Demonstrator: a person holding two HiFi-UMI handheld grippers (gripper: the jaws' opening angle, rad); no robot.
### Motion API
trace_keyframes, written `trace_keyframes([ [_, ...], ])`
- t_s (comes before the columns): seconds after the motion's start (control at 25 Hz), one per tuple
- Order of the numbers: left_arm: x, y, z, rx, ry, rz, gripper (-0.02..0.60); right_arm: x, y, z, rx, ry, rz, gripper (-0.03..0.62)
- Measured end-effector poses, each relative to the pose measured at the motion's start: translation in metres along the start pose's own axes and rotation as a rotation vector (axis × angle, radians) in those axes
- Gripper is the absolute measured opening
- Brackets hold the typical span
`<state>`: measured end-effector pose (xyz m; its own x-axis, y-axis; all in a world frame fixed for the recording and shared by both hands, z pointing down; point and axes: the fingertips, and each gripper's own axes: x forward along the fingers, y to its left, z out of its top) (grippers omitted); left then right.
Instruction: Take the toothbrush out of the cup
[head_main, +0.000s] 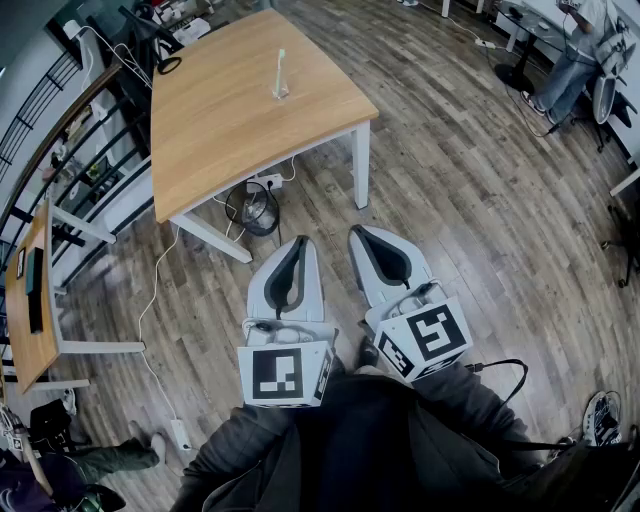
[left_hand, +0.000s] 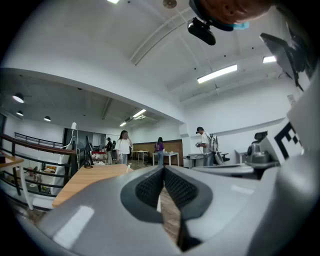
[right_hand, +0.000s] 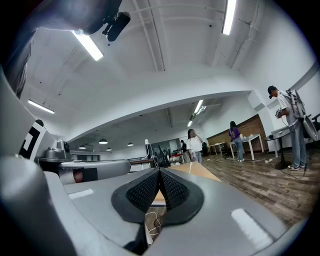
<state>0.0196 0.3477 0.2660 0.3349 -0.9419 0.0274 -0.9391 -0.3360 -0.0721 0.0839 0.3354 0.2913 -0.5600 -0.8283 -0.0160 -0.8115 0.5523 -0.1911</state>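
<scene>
Table (head_main: 230, 130), one cup (head_main: 281, 94), one toothbrush (head_main: 281, 64), left claw (head_main: 300, 244), right claw (head_main: 355, 234)

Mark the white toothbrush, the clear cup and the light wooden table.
white toothbrush (head_main: 281, 65), head view, on its handle
clear cup (head_main: 280, 94), head view, on its wall
light wooden table (head_main: 220, 130), head view, bare top

We log matt light-wood table (head_main: 230, 130) at 11 o'clock, satin plank floor (head_main: 470, 200), smooth white-plastic left gripper (left_hand: 163, 172), knurled black pads (left_hand: 147, 191).

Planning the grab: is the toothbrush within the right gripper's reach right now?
Probably not: the toothbrush stands in its cup on the table, across open floor from the right gripper.
</scene>
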Motion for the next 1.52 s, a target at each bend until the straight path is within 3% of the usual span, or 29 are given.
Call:
trace_keyframes([
  [0.32, 0.009, -0.013, -0.007, 0.03, 0.042, 0.028, 0.008, 0.001, -0.017, 0.0, 0.033, -0.019, 0.028, 0.0],
  [0.76, 0.006, 0.015, -0.018, 0.026, 0.059, 0.116, 0.008, 0.026, -0.004, -0.011, 0.032, -0.004, 0.093, 0.0],
  [1.52, 0.063, 0.091, -0.024, -0.058, 0.034, 0.082, 0.008, 0.118, 0.001, -0.013, -0.028, 0.037, 0.071, 0.0],
])
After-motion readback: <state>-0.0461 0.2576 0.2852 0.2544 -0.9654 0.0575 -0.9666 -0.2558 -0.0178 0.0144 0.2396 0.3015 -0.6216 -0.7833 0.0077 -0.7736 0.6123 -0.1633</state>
